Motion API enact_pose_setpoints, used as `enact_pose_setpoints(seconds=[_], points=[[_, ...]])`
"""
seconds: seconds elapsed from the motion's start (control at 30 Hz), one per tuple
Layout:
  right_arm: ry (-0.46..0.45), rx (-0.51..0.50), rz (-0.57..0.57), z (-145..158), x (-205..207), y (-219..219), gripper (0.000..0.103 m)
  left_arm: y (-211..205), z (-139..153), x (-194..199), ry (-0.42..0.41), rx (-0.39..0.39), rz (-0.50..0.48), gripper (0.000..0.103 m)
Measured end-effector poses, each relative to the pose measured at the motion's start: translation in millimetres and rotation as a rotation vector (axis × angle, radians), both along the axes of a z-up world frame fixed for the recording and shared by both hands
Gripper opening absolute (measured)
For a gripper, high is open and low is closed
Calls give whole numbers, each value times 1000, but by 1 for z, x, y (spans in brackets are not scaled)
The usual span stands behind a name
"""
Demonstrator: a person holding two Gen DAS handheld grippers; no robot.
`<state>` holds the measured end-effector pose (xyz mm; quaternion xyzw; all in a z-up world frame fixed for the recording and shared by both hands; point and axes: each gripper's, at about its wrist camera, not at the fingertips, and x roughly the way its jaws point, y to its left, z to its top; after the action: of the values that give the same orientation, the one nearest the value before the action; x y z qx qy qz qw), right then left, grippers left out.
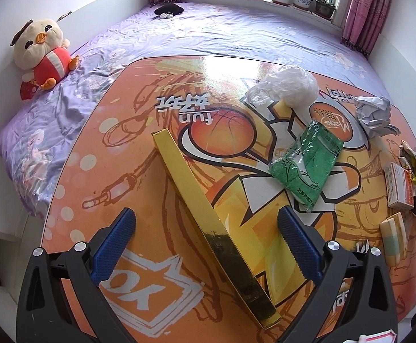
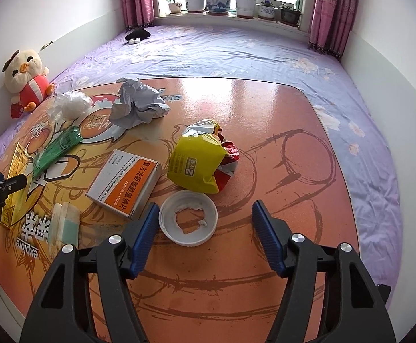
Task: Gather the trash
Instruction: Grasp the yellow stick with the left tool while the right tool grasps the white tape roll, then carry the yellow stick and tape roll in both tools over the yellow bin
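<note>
A: The right tool (image 2: 205, 237) hangs over the white lid (image 2: 188, 217) with its jaws apart. The left pad is at the lid's rim, the right pad well clear, so nothing is gripped. No earlier view to compare.

B: And the left tool (image 1: 206, 245)?

A: Jaws wide apart too, straddling the long gold box (image 1: 205, 197), which lies diagonally on the tabletop (image 2: 265, 131). Neither pad touches it.

B: What could go wrong?

A: The lid is shallow and lies flat, open side up. I judge that pads closing on it from a slant may ride over the rim and flick it away, or push it into the medicine box (image 2: 125, 183) just beside it. The tabletop looks glossy, so it would slide easily.

B: And on the left?

A: The gold box is long and the tool sits near one end. Pinched there, it will likely swing and droop, and could sweep the green packet (image 1: 308, 160) off its spot.

B: Count the trash for me.

A: One white lid, one medicine box, one gold box, one green packet, one yellow wrapper (image 2: 199, 163) with a red-and-silver one tucked against it, one crumpled grey paper (image 2: 139, 105), one clear plastic bag (image 2: 70, 105), and one pale block with a teal band (image 2: 65, 225) near the front edge.

B: A bin?

A: None in either view. Behind the tabletop there is only the bed (image 2: 236, 48), one plush chick (image 2: 26, 77) and a row of potted plants (image 2: 219, 3) on the sill.
</note>
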<state>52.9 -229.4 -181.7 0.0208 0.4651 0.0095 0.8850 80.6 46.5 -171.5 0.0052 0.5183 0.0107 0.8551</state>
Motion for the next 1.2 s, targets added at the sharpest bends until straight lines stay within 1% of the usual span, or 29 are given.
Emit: enact_pose_setpoints(seconds=[0.03,0.07,0.1,0.17,0.2,0.27,0.3,0.37,0.4,0.47,0.5,0.53,0.57,0.77,0.93,1.07,1.2], points=[[-2,2,2,0,-1,0,54,0,1,-1,-8,0,-5,92],[-3,4,5,1,-1,-1,51,1,2,-2,-14,0,-9,87],[-3,6,7,1,-3,0,47,2,2,-2,-19,0,-13,84],[0,11,12,2,-2,0,42,3,4,-3,-28,-1,-16,74],[1,13,15,2,-2,-1,40,4,4,-4,-31,-1,-18,72],[6,13,23,2,-2,-1,40,6,5,-5,-37,1,-25,62],[7,12,27,2,-3,-1,40,8,5,-5,-39,2,-28,59],[8,9,31,2,-4,0,40,10,6,-6,-40,7,-30,47],[10,10,32,2,-4,1,40,11,6,-6,-39,8,-27,44],[15,9,37,3,-5,3,40,16,7,-6,-36,11,-19,28],[17,9,40,3,-7,4,40,18,7,-5,-33,14,-16,24],[19,11,43,3,-7,4,40,20,7,-5,-30,15,-12,16],[22,13,47,4,-7,4,40,22,8,-5,-26,11,-7,14],[39,31,71,6,-16,7,40,20,8,-11,-8,-2,-17,14],[53,27,99,9,-26,9,40,13,11,-29,3,-16,-23,14],[56,26,136,16,-37,8,40,6,19,-45,3,-19,-18,14],[46,37,185,28,-46,5,40,4,33,-65,1,-50,18,14]])
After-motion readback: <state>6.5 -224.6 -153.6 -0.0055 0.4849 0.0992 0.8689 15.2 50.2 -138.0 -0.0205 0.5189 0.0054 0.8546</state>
